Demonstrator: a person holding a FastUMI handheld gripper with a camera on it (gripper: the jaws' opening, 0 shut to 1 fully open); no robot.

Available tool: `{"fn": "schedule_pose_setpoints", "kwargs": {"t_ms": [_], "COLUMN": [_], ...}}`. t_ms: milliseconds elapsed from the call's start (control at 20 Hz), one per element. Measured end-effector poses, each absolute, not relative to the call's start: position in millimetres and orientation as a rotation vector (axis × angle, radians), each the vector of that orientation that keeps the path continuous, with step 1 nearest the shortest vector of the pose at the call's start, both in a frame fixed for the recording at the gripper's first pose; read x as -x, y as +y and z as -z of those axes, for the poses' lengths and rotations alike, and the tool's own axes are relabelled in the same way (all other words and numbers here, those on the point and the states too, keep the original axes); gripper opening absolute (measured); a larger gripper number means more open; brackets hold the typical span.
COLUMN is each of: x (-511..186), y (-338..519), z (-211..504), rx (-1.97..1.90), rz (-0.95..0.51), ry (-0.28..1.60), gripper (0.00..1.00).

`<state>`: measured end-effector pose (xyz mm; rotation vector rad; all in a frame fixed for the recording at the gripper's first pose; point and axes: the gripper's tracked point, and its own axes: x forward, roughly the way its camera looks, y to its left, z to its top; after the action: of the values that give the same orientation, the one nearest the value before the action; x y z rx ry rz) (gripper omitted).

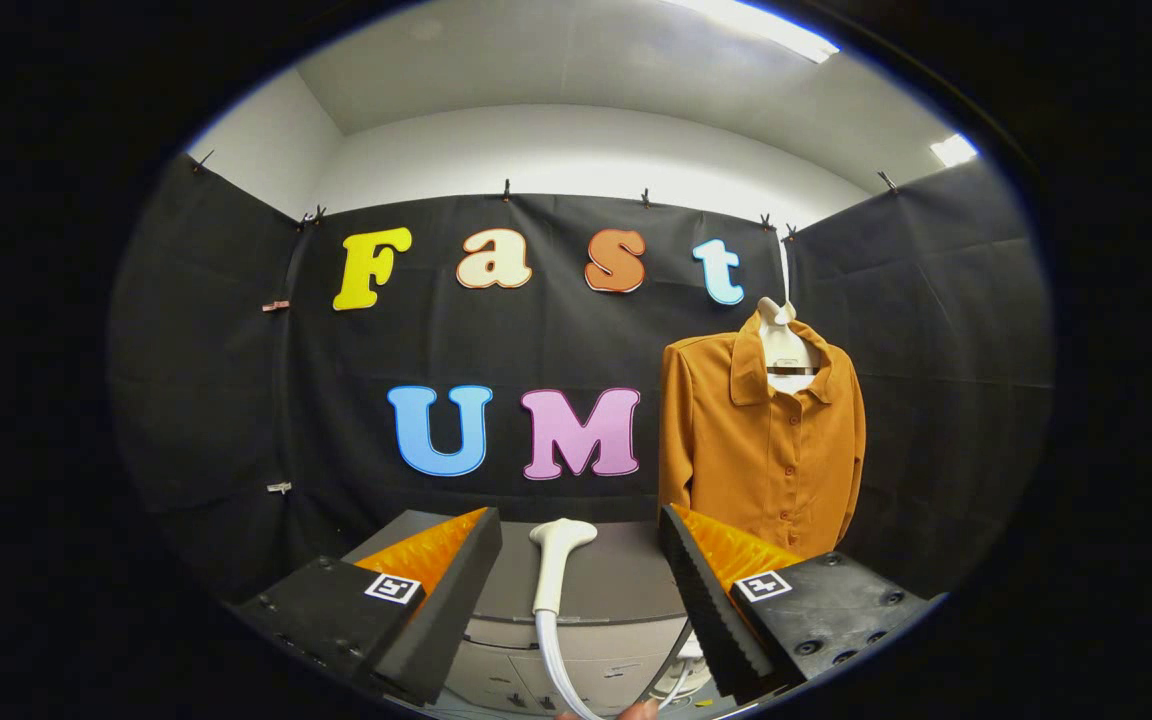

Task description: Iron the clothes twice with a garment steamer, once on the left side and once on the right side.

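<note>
A white garment steamer head (558, 560) stands upright between my fingers, its hose (554, 660) trailing down below it. My gripper (581, 545) is open, with a gap on each side of the steamer handle, so neither finger presses on it. An orange-brown buttoned shirt (761, 440) hangs on a white hanger (783, 345) against the booth wall, beyond my right finger. The shirt's lower hem is hidden behind that finger.
A grey cabinet (606, 590) with drawers stands just ahead, under the steamer. Black cloth walls close in the booth on the left, back and right. A fingertip of a person (636, 710) shows below, near the hose.
</note>
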<state>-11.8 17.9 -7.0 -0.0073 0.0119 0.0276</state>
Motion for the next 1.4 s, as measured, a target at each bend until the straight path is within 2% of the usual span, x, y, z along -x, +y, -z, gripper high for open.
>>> {"fn": "schedule_pose_setpoints", "kwargs": {"t_ms": [550,1150,1400], "x": [-1.5,-85.2,-116.1], "y": [17.7,36.8,49.3], "z": [30.0,187.5,236.9], "rx": [0.022,-0.077,-0.06], "rz": [-0.024,-0.023,-0.029], "ry": [0.074,0.535,0.666], "gripper": [0.98,0.99,0.99]}}
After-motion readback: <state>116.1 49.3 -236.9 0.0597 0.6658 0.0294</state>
